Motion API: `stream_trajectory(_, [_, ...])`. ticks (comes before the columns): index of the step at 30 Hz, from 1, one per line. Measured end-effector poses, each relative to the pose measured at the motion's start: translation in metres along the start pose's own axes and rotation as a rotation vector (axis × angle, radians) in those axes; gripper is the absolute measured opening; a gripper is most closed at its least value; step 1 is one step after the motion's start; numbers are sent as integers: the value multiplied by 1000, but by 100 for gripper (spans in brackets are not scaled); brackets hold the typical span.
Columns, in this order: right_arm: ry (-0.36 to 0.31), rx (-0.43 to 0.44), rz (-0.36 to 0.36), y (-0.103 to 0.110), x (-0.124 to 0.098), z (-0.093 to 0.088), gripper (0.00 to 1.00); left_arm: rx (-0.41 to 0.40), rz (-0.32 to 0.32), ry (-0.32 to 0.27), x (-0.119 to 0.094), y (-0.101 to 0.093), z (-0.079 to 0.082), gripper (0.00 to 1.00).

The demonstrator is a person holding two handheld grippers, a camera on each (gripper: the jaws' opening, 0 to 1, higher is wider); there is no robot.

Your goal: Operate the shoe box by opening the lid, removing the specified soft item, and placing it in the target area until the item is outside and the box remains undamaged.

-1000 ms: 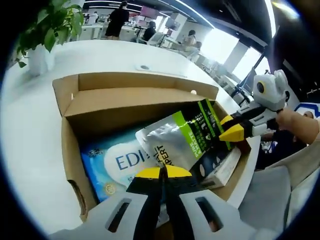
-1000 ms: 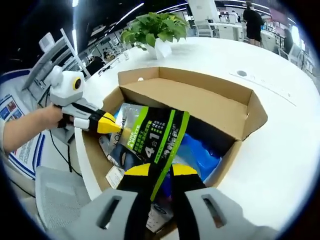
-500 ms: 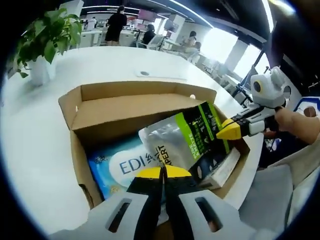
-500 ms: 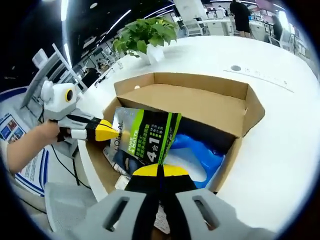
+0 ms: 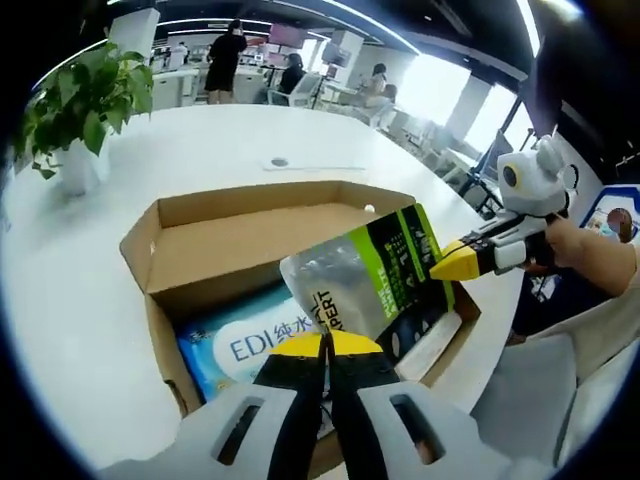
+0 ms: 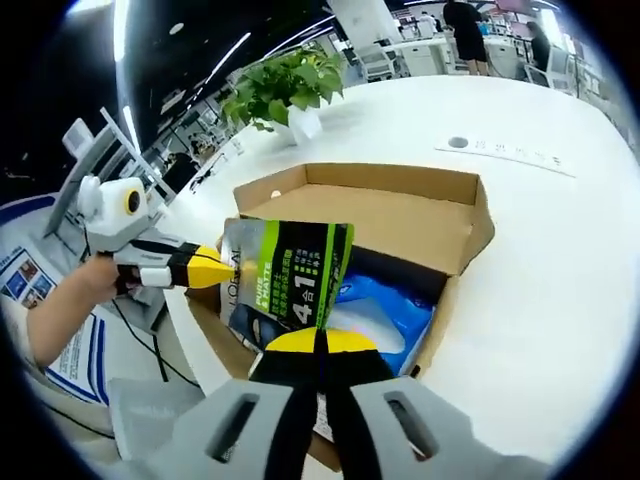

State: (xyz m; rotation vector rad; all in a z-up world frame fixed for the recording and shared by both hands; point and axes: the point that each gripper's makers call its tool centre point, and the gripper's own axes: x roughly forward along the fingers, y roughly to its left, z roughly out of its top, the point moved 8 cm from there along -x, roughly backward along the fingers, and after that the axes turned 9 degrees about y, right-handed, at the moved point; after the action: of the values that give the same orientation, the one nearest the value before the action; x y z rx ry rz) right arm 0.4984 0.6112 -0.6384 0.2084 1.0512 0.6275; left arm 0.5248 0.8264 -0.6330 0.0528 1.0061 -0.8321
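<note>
An open brown cardboard shoe box point(image 5: 240, 232) point(image 6: 390, 215) sits on a white table. A silver, green and black pouch point(image 5: 365, 280) point(image 6: 290, 272) is held up above the box, tilted. My left gripper point(image 5: 325, 345) is shut on the pouch's lower edge; in the right gripper view the left gripper point(image 6: 222, 268) meets the pouch's left side. My right gripper point(image 6: 320, 340) is shut on the pouch's bottom, and from the left gripper view the right gripper point(image 5: 445, 268) pinches its far corner. A blue wipes pack point(image 5: 250, 345) point(image 6: 385, 315) lies inside the box.
A white carton point(image 5: 435, 340) lies in the box beside the wipes. A potted plant point(image 5: 80, 100) point(image 6: 285, 85) stands on the white table point(image 5: 60, 300) point(image 6: 560, 260). A person's hands point(image 5: 590, 265) point(image 6: 70, 290) grip the tools. The table edge runs near the box; people and desks are far behind.
My right gripper's jaws, open around the pouch a second ago, have shut on it. The pouch has risen out of the box, held between both grippers, which have lifted.
</note>
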Motion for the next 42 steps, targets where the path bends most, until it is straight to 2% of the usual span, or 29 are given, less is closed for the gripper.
stream_trajectory(7, [-11,18,-12,-10,-24,-3,0,36,-10,7,5,-22,14,0])
stream_trajectory(11, [-13,36,-19,-19,-39,-8,0,49,-23,13,12,-31,21,0])
stream_trajectory(21, [0,78,-50,-47,-69,-20,0,87,-51,24,35,-67,36,0])
stream_trajectory(35, [23,97,-108,-82,-97,-32,0,140,-97,36,64,-103,50,0])
stream_trajectory(42, [34,115,-142,-102,-111,-39,0,180,-121,65,81,-120,62,0])
